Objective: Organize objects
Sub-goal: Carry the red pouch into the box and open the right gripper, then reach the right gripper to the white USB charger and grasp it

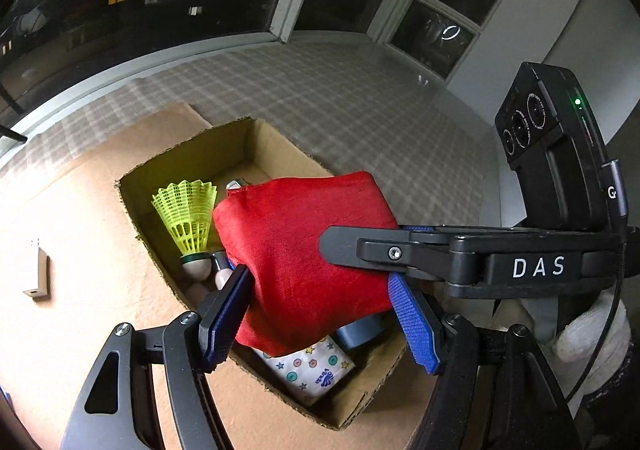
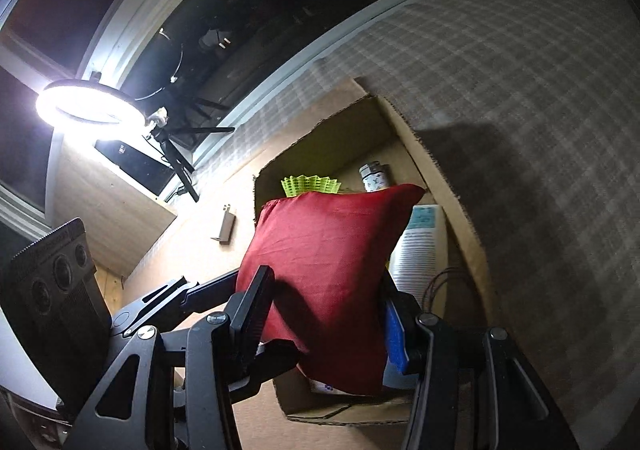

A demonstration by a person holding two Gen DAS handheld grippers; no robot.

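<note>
- The left tongs (image 1: pixel 320 314) stand partly open, their blue pads against the two sides of a red cloth bag (image 1: pixel 304 262), so they have hold of it.
- The right tongs (image 2: pixel 326 324) grip the same red cloth bag (image 2: pixel 328 282) from the other side, one black finger and one blue pad pressed into the fabric; in the left wrist view the right tool crosses in from the right, lettered DAS.
- The bag hangs above an open cardboard box (image 1: pixel 240 142), held between both tools.
- In the box, a yellow-green shuttlecock (image 1: pixel 188 218) stands with its cork down by the near-left wall; a patterned tissue packet (image 1: pixel 312 368) lies under the bag.
- A small patterned bottle (image 2: pixel 374 177) stands at the far end, and a white printed packet (image 2: pixel 420 246) leans along the right wall.
- The box sits on a tan desk (image 1: pixel 80 230); a small grey plug (image 1: pixel 40 274) lies well to its left.
- A lit ring lamp (image 2: pixel 88 110) stands beyond the desk.
</note>
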